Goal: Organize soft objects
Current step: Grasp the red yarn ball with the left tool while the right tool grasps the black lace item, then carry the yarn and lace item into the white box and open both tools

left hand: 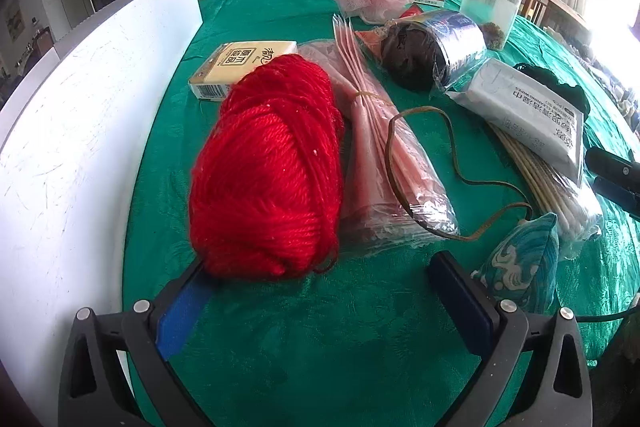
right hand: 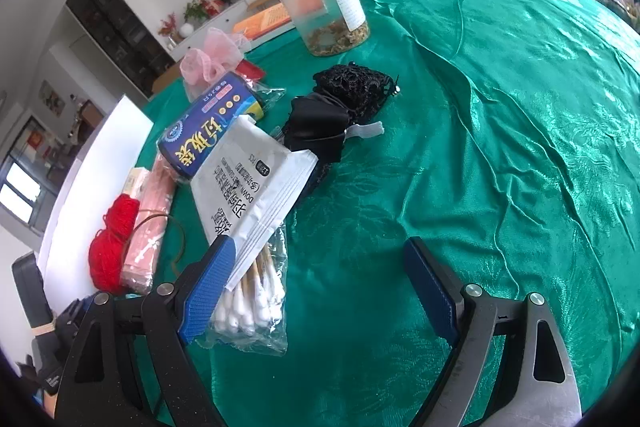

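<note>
We note the red yarn skein lying on the green tablecloth, directly ahead of the left gripper, whose jaws stand wide apart with nothing between them; the left blue pad sits just at the skein's near end, and we cannot tell whether it touches. To the skein's left stands a white board; on its right, touching or nearly so, lies a pink bundle in clear plastic tied with a rubber band, and behind it a tissue pack. We judge the skein light, soft and compressible: it should deform under the pads rather than slip, but loose strands can snag or pull out. The best hold is across the thick middle, jaws spanning the short width, squeezing well into the bulk rather than pinching surface strands. The right gripper is likewise spread and empty, over bare cloth, its left finger beside the bag of cotton swabs and the white wipes packet. Those film packs look slick and crinkly; we would grip them mid-body. A black mesh pouch lies further off, limp.
</note>
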Motion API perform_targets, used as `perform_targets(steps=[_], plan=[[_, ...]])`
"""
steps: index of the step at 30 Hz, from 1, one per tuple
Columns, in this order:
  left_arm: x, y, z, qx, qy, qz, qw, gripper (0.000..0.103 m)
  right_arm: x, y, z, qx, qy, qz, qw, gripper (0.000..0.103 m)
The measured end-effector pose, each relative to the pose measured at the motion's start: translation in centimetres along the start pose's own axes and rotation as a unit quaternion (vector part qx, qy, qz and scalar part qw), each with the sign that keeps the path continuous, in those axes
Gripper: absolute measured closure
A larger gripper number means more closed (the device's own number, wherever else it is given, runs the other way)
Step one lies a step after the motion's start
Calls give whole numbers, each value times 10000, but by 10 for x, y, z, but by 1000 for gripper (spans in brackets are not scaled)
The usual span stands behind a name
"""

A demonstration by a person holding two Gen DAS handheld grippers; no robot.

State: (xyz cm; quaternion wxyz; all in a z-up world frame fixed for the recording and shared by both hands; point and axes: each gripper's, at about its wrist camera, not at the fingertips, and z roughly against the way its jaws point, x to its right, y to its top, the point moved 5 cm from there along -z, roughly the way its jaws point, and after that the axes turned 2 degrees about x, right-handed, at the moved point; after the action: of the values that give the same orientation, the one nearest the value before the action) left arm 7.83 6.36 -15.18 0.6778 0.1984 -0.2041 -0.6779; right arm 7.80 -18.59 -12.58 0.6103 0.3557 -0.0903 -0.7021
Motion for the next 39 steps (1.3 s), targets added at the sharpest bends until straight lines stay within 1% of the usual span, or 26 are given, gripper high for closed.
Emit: perform_targets(steps=[2,3,5,6,10,12,15,16,18,19,20,21,22,23,24,25,26,27,29,30,31,32,33,35,37,39], plan=[[-1,0,2,-146,-93,-14,9998,0,-1,0,1,30,-3,19,10000,15],[-1,0,5,-157,-220,27,9996,1,-2,1,2,64,4,36,10000,15],[0,1,17,-87,-510,101,9986,1,-3,2,5,132,39,47,9999,15],[1,3,23,-26,-588,106,9982,1,-3,3,6,162,63,37,9998,15],[3,19,45,222,-712,14,9972,1,0,4,9,215,161,-81,9996,15],[3,34,51,352,-684,-45,9970,1,2,5,9,242,182,-146,9994,15],[-4,54,43,407,-419,-71,9983,1,4,7,14,344,223,-232,9989,15],[-7,58,36,346,-354,-63,9988,1,5,8,18,430,232,-265,9985,15],[-14,60,17,105,-247,-8,9996,2,10,14,32,756,266,-363,9961,15],[-17,59,7,-38,-217,33,9998,5,15,18,39,951,354,-481,9937,15],[-20,56,-2,-191,-229,87,9995,14,22,24,42,1050,417,-642,9915,15],[-22,54,-9,-300,-327,173,9989,19,31,31,39,965,427,-808,9911,15],[-24,53,-11,-329,-503,328,9977,20,38,38,30,730,449,-941,9919,14],[-27,51,-12,-318,-645,490,9962,26,43,46,18,439,547,-1088,9916,14],[-28,52,-12,-303,-763,610,9948,37,45,53,6,178,708,-1224,9898,14],[-29,53,-11,-278,-828,678,9939,42,44,60,-6,-55,886,-1324,9872,15],[-30,54,-9,-244,-824,708,9938,51,42,66,-16,-204,997,-1381,9852,16],[-32,55,-8,-213,-844,728,9935,55,38,72,-28,-324,1053,-1412,9838,17],[-34,57,-2,-154,-880,757,9931,58,30,80,-50,-572,1090,-1490,9811,17],[-36,58,1,-107,-869,741,9934,60,23,85,-56,-608,1136,-1413,9816,21],[-37,59,6,-35,-873,739,9934,60,13,87,-64,-798,1125,-1195,9832,32],[-40,61,12,48,-926,775,9927,60,7,88,-69,-972,830,-864,9880,72],[-43,62,18,126,-985,824,9916,60,4,90,-69,-991,633,-631,9911,70],[-47,66,30,261,-1107,889,9895,60,11,97,-60,-797,404,-518,9946,70],[-49,68,43,385,-1233,891,9876,60,28,107,-40,-413,30,-530,9977,70],[-49,69,53,469,-1306,887,9863,60,42,117,-19,-65,-189,-518,9985,70]])
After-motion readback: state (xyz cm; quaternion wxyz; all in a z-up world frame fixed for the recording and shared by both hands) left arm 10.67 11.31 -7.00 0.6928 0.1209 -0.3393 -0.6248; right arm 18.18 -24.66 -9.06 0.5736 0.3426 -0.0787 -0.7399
